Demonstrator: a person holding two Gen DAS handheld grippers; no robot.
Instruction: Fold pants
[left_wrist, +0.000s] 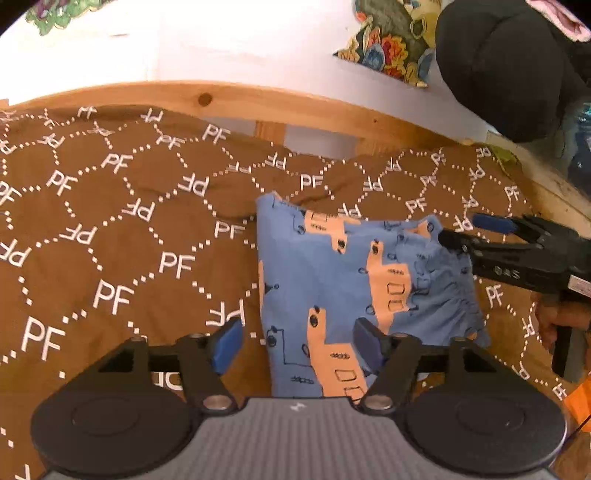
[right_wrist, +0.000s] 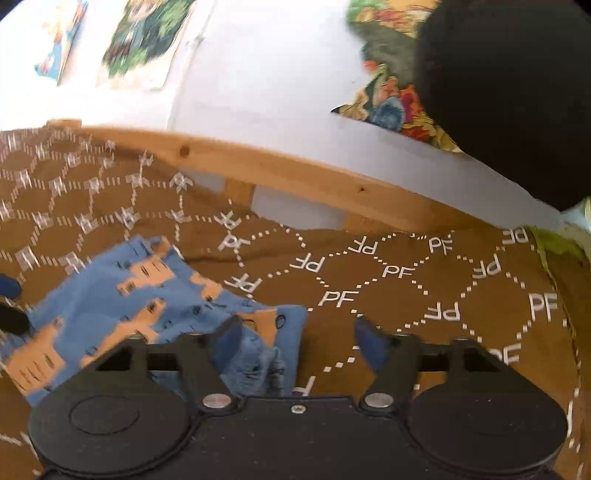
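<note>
left wrist: pants (left_wrist: 354, 295) on brown bedspread (left_wrist: 110, 229); wooden rail (left_wrist: 258, 99)

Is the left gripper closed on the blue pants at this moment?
No, the left gripper stands open, its blue pads apart above the folded pants, which lie flat on the brown bedspread.

Brown PF-print bedcover (left_wrist: 110, 229), pine bed rail (left_wrist: 258, 99), white wall (left_wrist: 221, 44) w/ pics
</note>
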